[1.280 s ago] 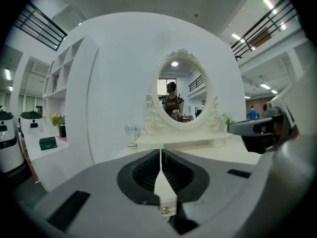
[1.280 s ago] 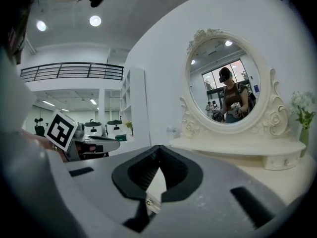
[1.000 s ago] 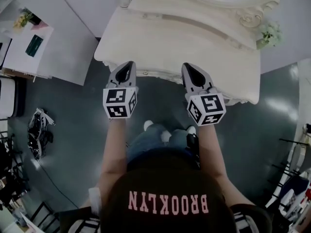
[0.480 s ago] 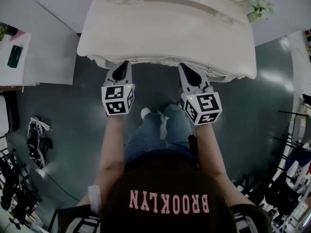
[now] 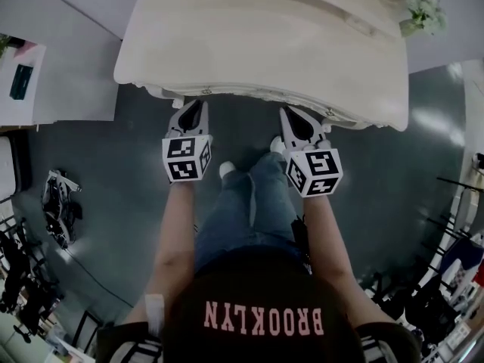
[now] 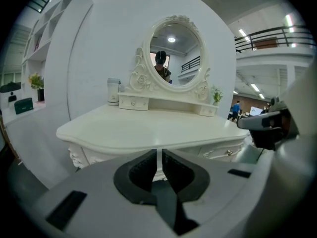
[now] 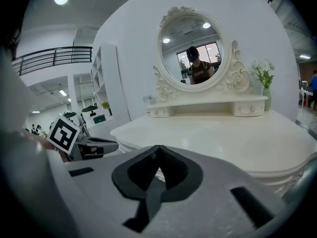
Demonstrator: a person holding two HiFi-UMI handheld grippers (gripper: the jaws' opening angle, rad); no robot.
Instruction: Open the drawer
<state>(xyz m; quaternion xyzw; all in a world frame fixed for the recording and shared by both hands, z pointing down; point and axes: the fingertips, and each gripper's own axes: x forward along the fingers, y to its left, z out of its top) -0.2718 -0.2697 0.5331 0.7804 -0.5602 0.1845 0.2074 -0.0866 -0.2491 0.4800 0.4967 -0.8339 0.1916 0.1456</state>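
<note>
A cream dressing table (image 5: 257, 44) with an oval mirror (image 6: 173, 51) stands in front of me. Under its top runs a carved front with small drawer knobs (image 5: 208, 91), one of which also shows in the left gripper view (image 6: 229, 152). My left gripper (image 5: 192, 109) hangs just in front of the table's left front edge, shut and empty. To its right, my right gripper (image 5: 293, 118) is also shut with nothing in it, close to the front edge by another knob (image 5: 327, 113). The left gripper (image 6: 159, 153) and the right gripper (image 7: 157, 151) both point at the table's edge.
Two little drawers sit on the shelf under the mirror (image 6: 132, 102). A flower vase (image 5: 423, 13) stands at the back right, a jar (image 6: 113, 91) at the back left. A white side desk (image 5: 30, 74) is to the left, dark gear (image 5: 57, 203) on the floor. My legs (image 5: 242, 203) are below the grippers.
Both grippers have sunk from tabletop level to just in front of and below the table's front edge. The table has shifted up in the head view, and a leg has stepped forward.
</note>
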